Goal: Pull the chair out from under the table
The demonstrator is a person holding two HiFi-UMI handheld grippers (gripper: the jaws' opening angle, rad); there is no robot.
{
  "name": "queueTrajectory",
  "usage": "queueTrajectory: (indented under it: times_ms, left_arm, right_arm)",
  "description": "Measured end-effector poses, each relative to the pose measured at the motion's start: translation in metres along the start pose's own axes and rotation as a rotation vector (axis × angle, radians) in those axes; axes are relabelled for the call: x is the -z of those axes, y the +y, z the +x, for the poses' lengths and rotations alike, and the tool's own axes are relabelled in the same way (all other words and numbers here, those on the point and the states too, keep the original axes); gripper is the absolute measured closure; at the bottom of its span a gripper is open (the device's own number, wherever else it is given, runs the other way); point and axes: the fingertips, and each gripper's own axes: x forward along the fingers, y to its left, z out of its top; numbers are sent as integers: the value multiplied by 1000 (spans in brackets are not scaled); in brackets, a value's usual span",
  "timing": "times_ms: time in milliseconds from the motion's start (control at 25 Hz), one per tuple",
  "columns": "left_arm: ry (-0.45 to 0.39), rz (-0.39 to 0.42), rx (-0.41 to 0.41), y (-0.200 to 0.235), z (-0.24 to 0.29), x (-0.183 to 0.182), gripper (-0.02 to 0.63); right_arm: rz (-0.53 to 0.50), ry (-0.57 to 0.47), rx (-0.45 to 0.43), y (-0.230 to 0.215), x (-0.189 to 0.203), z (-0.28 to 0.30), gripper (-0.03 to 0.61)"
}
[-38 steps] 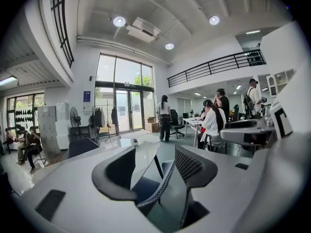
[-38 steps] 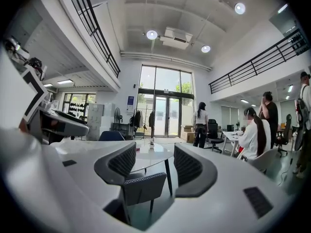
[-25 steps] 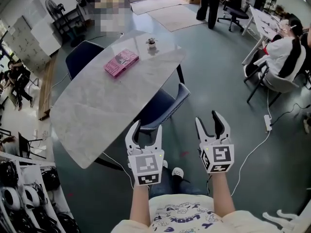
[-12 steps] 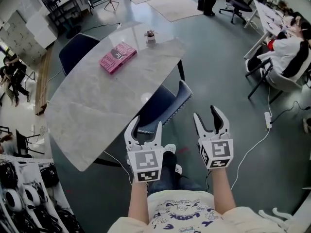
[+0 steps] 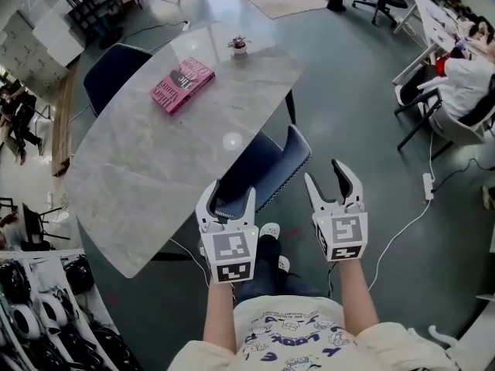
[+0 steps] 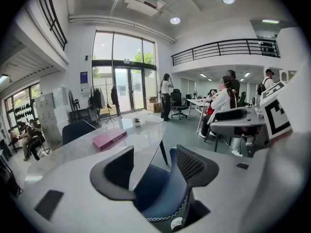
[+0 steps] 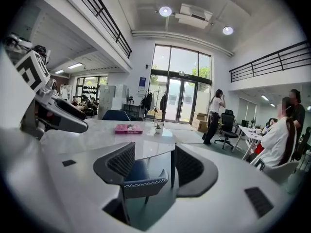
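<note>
Left gripper (image 5: 228, 199): fingers (image 6: 111, 177) spread wide, and the jaws have just been opening further. Nothing is pinched. The blue chair (image 5: 263, 168) sits straight ahead of them. In the left gripper view it fills the gap between the two fingers, but no pad is on it.

Right gripper (image 5: 329, 180): fingers (image 7: 194, 171) also spread, nothing gripped. In its view the chair shows in the gap too, crowding toward the left finger. The stitched backrest edge lies ahead and left of the tips.

The chair is tucked partway under the near edge of the table (image 5: 155, 168) — seat under the top, backrest on the side facing the fingers.

The table top stretches away ahead-left of both sets of fingers. A pink book (image 5: 182, 86) lies flat on it, well beyond the fingertips. A small potted plant (image 5: 240, 45) stands farther still, near the far edge.

A second dark chair (image 5: 116, 72) stands at the table's far side, well apart from both grippers. A shoe (image 5: 269, 232) of the person shows on the floor — below and between the two grippers.
</note>
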Motion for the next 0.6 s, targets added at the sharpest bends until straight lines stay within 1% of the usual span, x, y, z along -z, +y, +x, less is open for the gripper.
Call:
queueTrajectory:
  times_ms: [160, 280, 440, 600]
  left_arm:
    - [35, 7, 15, 2, 17, 4, 328]
    - [68, 20, 39, 0, 31, 13, 324]
    - [131, 44, 87, -10, 43, 30, 318]
    - [181, 74, 148, -23, 55, 47, 313]
  right_arm:
    - [-44, 44, -33, 2, 8, 21, 318]
    - [-83, 73, -75, 8, 16, 35, 313]
    - [-184, 139, -127, 14, 40, 45, 313]
    - [-232, 181, -161, 16, 59, 55, 313]
